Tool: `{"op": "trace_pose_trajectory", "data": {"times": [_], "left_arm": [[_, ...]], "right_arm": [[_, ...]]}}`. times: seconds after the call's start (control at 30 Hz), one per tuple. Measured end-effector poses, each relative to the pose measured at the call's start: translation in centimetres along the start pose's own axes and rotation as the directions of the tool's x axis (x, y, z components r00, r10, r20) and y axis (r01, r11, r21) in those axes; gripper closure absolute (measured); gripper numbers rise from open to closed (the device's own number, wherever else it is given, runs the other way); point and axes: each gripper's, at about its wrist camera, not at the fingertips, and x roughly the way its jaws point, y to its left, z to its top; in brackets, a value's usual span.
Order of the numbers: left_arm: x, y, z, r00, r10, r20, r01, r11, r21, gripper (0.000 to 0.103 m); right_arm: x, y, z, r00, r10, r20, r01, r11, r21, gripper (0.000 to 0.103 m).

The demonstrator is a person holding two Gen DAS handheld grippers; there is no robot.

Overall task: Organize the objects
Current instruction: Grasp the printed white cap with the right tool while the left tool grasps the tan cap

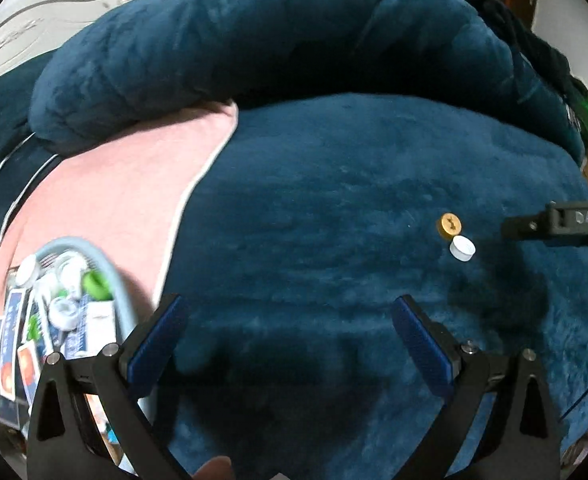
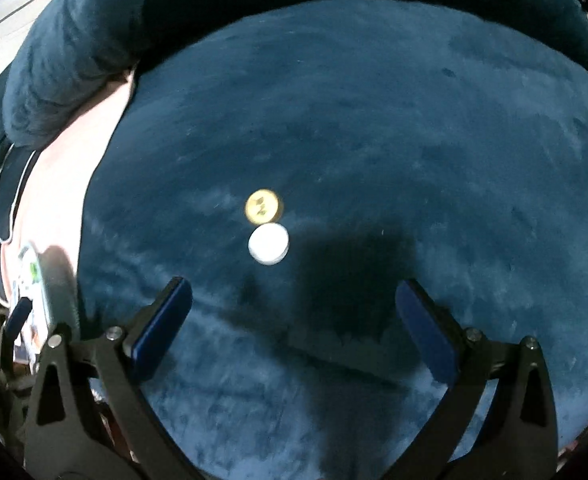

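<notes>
A gold cap point(image 1: 449, 225) and a white cap point(image 1: 462, 248) lie touching on the dark blue plush blanket point(image 1: 333, 200). In the right wrist view the gold cap point(image 2: 264, 206) and the white cap point(image 2: 268, 244) lie ahead of my right gripper point(image 2: 294, 300), which is open and empty above them. My left gripper point(image 1: 288, 320) is open and empty, well to the left of the caps. A light blue basket point(image 1: 106, 264) at the left holds several caps, cards and small boxes. The right gripper's body point(image 1: 565, 224) shows at the right edge of the left wrist view.
A thick rolled blue blanket point(image 1: 254, 40) lies across the back. A pink blanket point(image 1: 126, 192) lies under the basket at the left. A white headboard point(image 1: 34, 32) stands behind. The basket also shows blurred in the right wrist view point(image 2: 38, 276).
</notes>
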Motion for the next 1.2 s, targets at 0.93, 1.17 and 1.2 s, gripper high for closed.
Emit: {"op": "trace_pose_trajectory", "data": {"times": [0.93,1.17,1.2], "left_arm": [[9.4,-9.7,3.8,0.982,-0.183,-0.048,0.189,0.969,0.16,0.001],[12.1,-12.8,4.5,0.973,-0.222,-0.071,0.231,0.955,0.188,0.014],[12.2,-13.0,4.6,0.971,-0.229,-0.07,0.238,0.953,0.189,0.016]], "right_arm": [[0.9,-6.0,2.5,1.0,0.011,0.01,-0.013,0.982,0.19,0.072],[0.5,-6.4,3.2,1.0,0.005,0.03,-0.011,0.978,0.21,0.072],[0.5,-6.4,3.3,1.0,0.002,0.029,-0.008,0.978,0.209,0.072]]}}
